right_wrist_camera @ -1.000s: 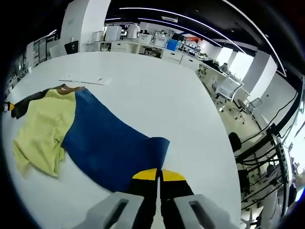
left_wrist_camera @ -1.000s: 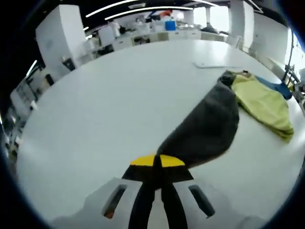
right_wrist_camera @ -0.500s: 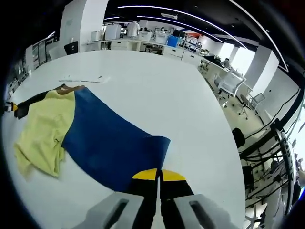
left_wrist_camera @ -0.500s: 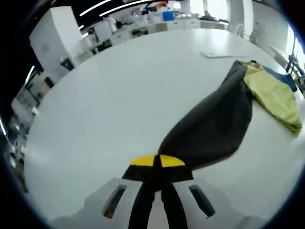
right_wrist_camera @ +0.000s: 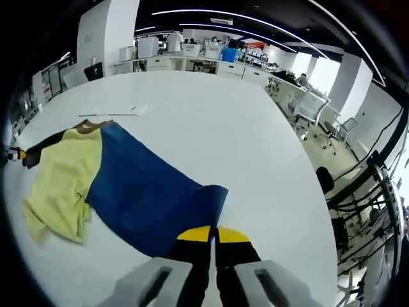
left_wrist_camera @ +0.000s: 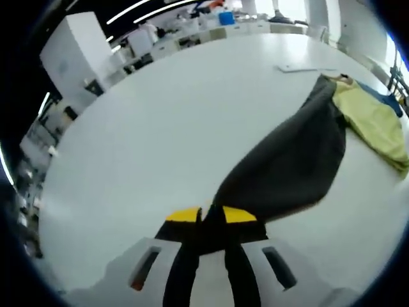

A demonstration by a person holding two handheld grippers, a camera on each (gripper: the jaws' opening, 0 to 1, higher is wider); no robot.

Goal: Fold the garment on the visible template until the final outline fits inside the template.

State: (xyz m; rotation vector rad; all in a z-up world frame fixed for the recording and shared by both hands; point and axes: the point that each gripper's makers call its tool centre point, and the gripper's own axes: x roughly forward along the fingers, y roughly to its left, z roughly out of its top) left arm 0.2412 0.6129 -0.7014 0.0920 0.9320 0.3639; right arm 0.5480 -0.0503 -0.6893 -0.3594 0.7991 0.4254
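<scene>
A garment lies stretched across the white table [left_wrist_camera: 160, 128]: a dark grey sleeve [left_wrist_camera: 294, 160], a yellow body [left_wrist_camera: 374, 121] and a blue sleeve [right_wrist_camera: 147, 192]. My left gripper [left_wrist_camera: 211, 216] holds the cuff end of the dark grey sleeve, its yellow-tipped jaws a little apart with cloth between them. My right gripper [right_wrist_camera: 213, 235] is shut on the end of the blue sleeve. In the right gripper view the yellow body [right_wrist_camera: 61, 185] lies to the left, and the left gripper [right_wrist_camera: 11, 153] shows small at the far left edge. A flat white template sheet [right_wrist_camera: 108, 112] lies beyond the collar.
The template sheet [left_wrist_camera: 303, 67] rests on the table past the garment's collar. Desks, cabinets and office chairs [right_wrist_camera: 307, 109] stand around the table. The table edge [right_wrist_camera: 300, 192] runs close to my right gripper.
The left gripper's jaws have parted slightly around the grey sleeve, and its view has shifted a little. The right gripper still holds the blue sleeve in much the same place.
</scene>
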